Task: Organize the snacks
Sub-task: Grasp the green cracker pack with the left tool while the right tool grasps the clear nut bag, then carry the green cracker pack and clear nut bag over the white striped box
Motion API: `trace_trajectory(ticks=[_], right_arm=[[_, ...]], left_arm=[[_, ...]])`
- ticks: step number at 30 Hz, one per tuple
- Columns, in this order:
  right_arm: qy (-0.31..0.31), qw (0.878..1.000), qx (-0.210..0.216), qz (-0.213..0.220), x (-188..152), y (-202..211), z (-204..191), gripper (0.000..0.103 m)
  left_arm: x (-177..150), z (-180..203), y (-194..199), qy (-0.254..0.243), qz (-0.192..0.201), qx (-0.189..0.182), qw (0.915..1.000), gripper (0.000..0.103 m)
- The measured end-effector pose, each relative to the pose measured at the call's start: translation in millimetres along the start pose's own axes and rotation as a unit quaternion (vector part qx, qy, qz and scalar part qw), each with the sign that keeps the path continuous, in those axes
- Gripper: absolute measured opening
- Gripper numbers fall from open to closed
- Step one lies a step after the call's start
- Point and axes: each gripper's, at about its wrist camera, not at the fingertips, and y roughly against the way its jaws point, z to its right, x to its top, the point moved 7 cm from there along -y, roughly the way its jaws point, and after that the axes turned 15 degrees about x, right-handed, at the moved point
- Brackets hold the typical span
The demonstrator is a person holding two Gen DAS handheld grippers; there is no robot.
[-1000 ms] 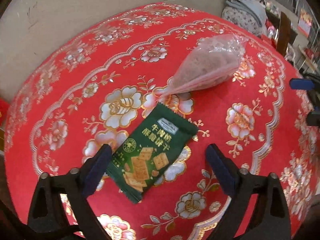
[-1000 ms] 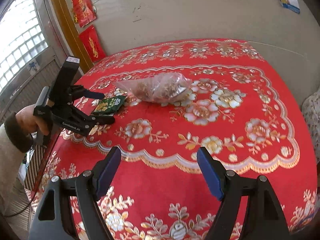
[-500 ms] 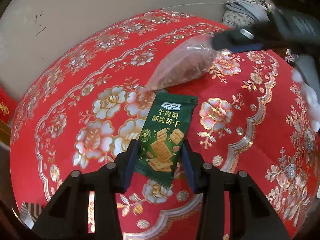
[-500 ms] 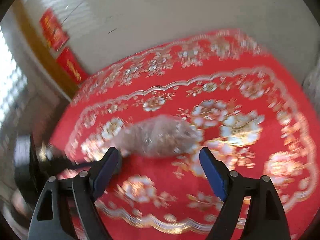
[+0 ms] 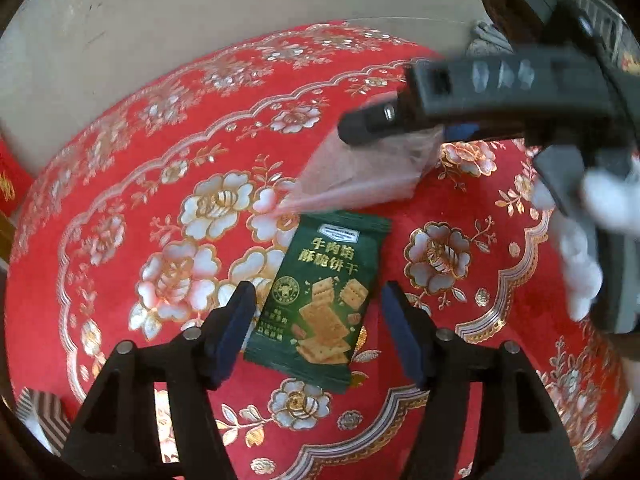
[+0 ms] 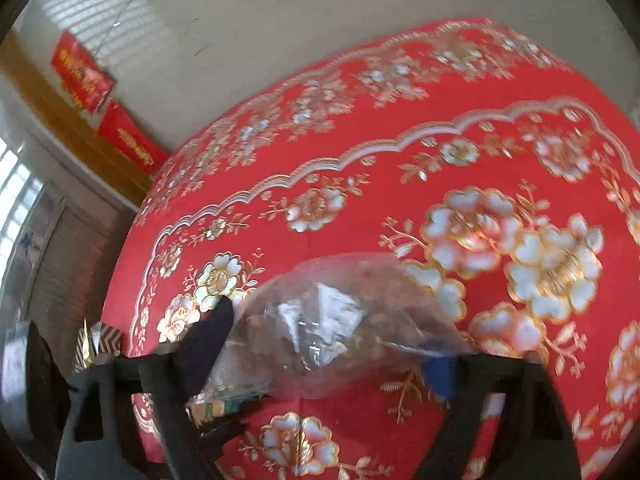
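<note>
Left wrist view: left gripper (image 5: 316,316) spread wide around green cracker packet (image 5: 322,298), lying flat mid-table on red floral tablecloth (image 5: 120,200), pads apart from its sides. Open cloth to left and toward far edge. Clear plastic snack bag (image 5: 360,178) just beyond packet, between fingers of right gripper (image 6: 332,344); contact impossible to tell through blur.

Left gripper (image 5: 316,336) spread open — green cracker packet (image 5: 326,296) between its fingers.
</note>
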Motion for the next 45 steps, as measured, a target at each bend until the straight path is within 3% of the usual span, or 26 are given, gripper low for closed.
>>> trace_trajectory(ticks=[2, 4, 11, 19, 31, 45], right_arm=[[0.018, 1.0, 0.016, -0.005, -9, 2, -5, 0.05], [0.029, 0.999, 0.016, 0.001, -15, 10, -10, 0.047], [0.048, 0.997, 0.03, 0.054, -38, 65, -24, 0.041], [0.058, 0.995, 0.051, 0.069, -68, 99, -35, 0.04], [0.08, 0.993, 0.073, 0.049, -107, 96, -69, 0.04], [0.123, 0.986, 0.114, 0.021, -124, 78, -131, 0.04]], left_arm=[[-1, 4, 3, 0.002, 0.003, -0.011, 0.9999, 0.048], [-2, 8, 6, -0.001, 0.01, 0.005, 0.9999, 0.046], [-18, 9, 17, 0.02, 0.008, 0.009, 0.9997, 0.046], [-37, 9, 54, 0.038, 0.027, 0.021, 0.9987, 0.046], [-73, 0, 107, 0.071, 0.047, 0.066, 0.9942, 0.046], [-110, -37, 152, 0.102, 0.06, 0.111, 0.9867, 0.046]])
